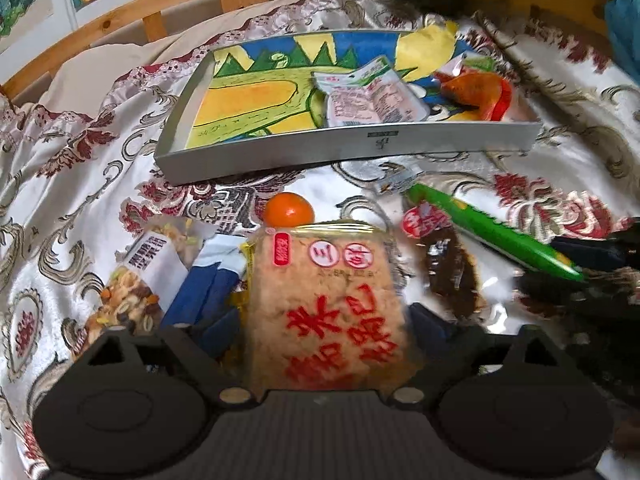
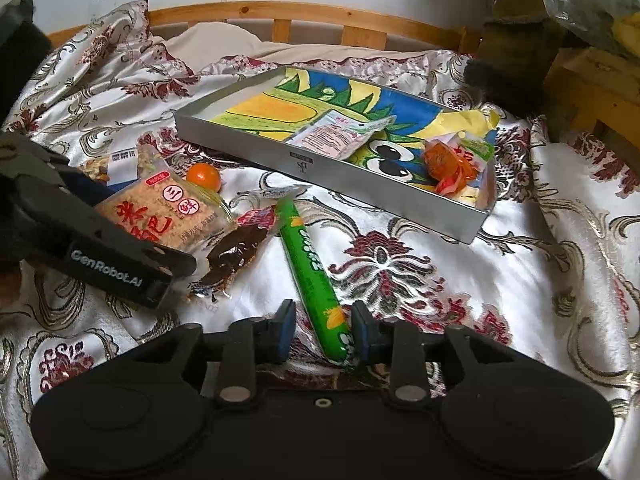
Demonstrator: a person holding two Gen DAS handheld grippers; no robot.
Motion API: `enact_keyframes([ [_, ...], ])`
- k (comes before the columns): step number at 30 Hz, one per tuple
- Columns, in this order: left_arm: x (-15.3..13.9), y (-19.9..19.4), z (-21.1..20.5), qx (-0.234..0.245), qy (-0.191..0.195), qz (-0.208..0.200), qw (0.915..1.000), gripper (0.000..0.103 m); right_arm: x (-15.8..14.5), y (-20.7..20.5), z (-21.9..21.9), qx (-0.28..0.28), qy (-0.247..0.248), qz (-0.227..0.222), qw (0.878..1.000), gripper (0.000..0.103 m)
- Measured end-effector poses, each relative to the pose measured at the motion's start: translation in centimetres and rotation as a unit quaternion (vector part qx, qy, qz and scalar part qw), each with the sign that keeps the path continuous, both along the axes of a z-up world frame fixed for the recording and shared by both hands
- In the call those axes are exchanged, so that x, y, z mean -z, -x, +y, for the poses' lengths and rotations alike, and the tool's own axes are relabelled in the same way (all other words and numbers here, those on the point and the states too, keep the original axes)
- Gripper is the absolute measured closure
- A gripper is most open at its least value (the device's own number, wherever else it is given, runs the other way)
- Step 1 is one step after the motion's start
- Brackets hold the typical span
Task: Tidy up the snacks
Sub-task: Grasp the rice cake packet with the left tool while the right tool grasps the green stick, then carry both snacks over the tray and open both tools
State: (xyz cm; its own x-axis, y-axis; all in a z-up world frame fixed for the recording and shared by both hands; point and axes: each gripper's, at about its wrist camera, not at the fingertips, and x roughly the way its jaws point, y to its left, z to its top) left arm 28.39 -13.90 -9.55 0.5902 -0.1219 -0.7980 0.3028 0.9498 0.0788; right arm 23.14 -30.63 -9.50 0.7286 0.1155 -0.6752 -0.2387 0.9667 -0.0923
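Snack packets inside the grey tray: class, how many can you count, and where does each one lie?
2. A pale pink-and-white packet lies near the middle of the tray; an orange-red packet sits at its right end. Others may be hidden.

Right tool [image 2: 323,330] straddling green sausage stick [image 2: 310,264], pads apart, silver tray [image 2: 360,184] beyond

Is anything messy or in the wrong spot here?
Yes. Only a few snacks sit in the grey tray. The rice cracker pack, little orange, green sausage stick, dark snack packet and nut mix bag lie scattered on the bedspread. The tray's drawing liner curls up at its far right corner.
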Motion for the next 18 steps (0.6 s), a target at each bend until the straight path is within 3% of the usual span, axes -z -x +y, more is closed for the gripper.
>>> enact_keyframes([
  [2, -0.3, 0.3, -0.2, -0.003, -0.005, -0.008, 1.0, 0.024, 0.3, -0.2, 0.1, -0.004, -0.004, -0.007, 1.0, 0.059],
  [6, -0.7, 1.2, -0.3, -0.008, -0.001, -0.014, 0.9999, 0.026, 0.7, -0.7, 0.0, -0.012, -0.012, -0.017, 1.0, 0.058],
  [9, -1.0, 1.8, -0.1, -0.012, 0.008, -0.012, 0.9998, 0.027, 0.7, -0.9, -0.1, -0.011, -0.023, -0.005, 1.0, 0.075],
  [11, -1.2, 2.3, 0.0, -0.015, 0.012, -0.011, 0.9998, 0.027, 0.4, -0.8, 0.2, -0.015, -0.013, -0.001, 1.0, 0.079],
  [13, -1.5, 2.8, 0.1, -0.019, 0.014, -0.01, 0.9997, 0.028, 0.2, -0.4, 0.8, -0.021, 0.01, -0.008, 1.0, 0.081],
  [18, -2.7, 4.3, 0.3, -0.029, 0.023, -0.017, 0.9992, 0.029, 0.1, 1.8, 2.6, -0.052, 0.14, -0.063, 0.987, 0.083],
])
